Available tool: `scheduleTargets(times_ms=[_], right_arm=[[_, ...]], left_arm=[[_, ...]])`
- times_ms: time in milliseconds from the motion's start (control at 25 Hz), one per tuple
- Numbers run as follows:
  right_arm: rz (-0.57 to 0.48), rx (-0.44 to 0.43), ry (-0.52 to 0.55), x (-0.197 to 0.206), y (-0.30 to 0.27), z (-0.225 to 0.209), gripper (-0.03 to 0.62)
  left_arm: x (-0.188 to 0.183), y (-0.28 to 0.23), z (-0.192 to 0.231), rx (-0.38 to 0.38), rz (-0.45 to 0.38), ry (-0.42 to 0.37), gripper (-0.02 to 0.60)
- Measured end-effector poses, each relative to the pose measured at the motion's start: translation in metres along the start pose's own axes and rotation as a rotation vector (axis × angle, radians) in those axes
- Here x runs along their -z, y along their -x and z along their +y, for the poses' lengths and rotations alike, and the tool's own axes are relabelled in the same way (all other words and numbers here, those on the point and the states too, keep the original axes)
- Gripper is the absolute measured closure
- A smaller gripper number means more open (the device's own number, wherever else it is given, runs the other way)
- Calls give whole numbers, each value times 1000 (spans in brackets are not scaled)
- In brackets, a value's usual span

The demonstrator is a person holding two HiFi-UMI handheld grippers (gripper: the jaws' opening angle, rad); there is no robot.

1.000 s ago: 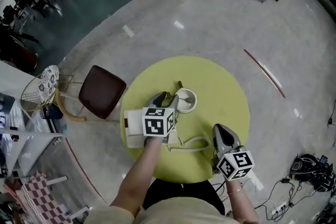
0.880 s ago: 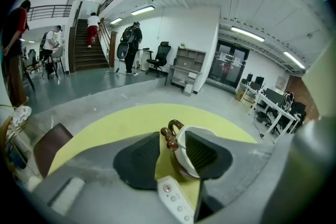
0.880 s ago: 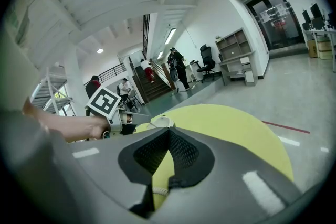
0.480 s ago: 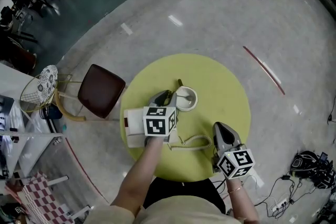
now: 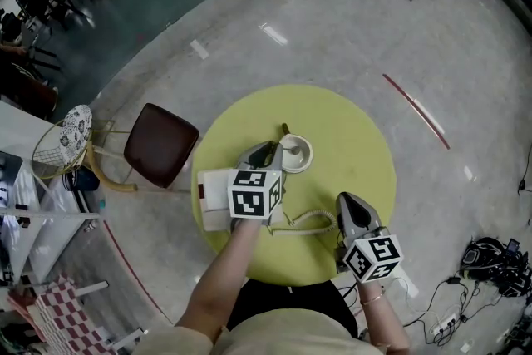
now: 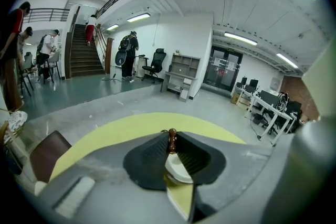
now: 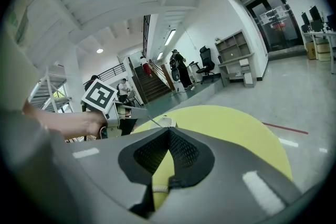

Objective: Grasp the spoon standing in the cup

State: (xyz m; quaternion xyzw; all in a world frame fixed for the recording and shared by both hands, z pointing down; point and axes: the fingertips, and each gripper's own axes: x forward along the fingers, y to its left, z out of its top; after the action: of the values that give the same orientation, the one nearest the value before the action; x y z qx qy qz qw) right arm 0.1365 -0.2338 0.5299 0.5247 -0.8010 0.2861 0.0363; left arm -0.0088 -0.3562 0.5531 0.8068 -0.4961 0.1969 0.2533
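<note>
A white cup [image 5: 296, 152] stands on the round yellow-green table [image 5: 349, 137], with a spoon [image 5: 284, 130] upright in it. In the left gripper view the spoon's brown turned handle tip [image 6: 171, 139] sits between the pads, above the cup [image 6: 178, 170]. My left gripper [image 5: 271, 152] is at the cup's left rim, its jaws closing, and its pads [image 6: 157, 152] touch the handle. My right gripper [image 5: 346, 204] rests at the table's near right, shut and holding nothing. Its view shows the cup [image 7: 165, 122] far ahead of the right gripper [image 7: 169, 131].
A white telephone [image 5: 214, 195] lies at the table's left edge, its coiled cord [image 5: 306, 222] running between my two grippers. A brown chair [image 5: 160, 144] and a wire stool [image 5: 71, 129] stand left of the table. People stand far off by the stairs.
The left gripper's jaws have narrowed around the spoon handle while staying at the cup. The right gripper has not moved.
</note>
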Motion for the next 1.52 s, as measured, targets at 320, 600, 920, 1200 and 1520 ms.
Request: scheduleTargets(times_ms=[320,600,920,1200,1520], right_arm=[[-26,-7,24,-3,9,16,595],[-54,-12,49,-3,24,38,595],[-101,-7,87,-7,45,62,595],[-127,-3,116,-7,64,78,595],[-140,-1,132,-3,76,94,595]], left_arm=[[-16,32,-3,27,-78,-7,537],[-33,77,-14,70,-159,-18,537],[-34,120,-25,119,-209,-41,537],[-24,151,-37,148,-222,-66,537],[-12,175,-40,163,-226,-70,537]])
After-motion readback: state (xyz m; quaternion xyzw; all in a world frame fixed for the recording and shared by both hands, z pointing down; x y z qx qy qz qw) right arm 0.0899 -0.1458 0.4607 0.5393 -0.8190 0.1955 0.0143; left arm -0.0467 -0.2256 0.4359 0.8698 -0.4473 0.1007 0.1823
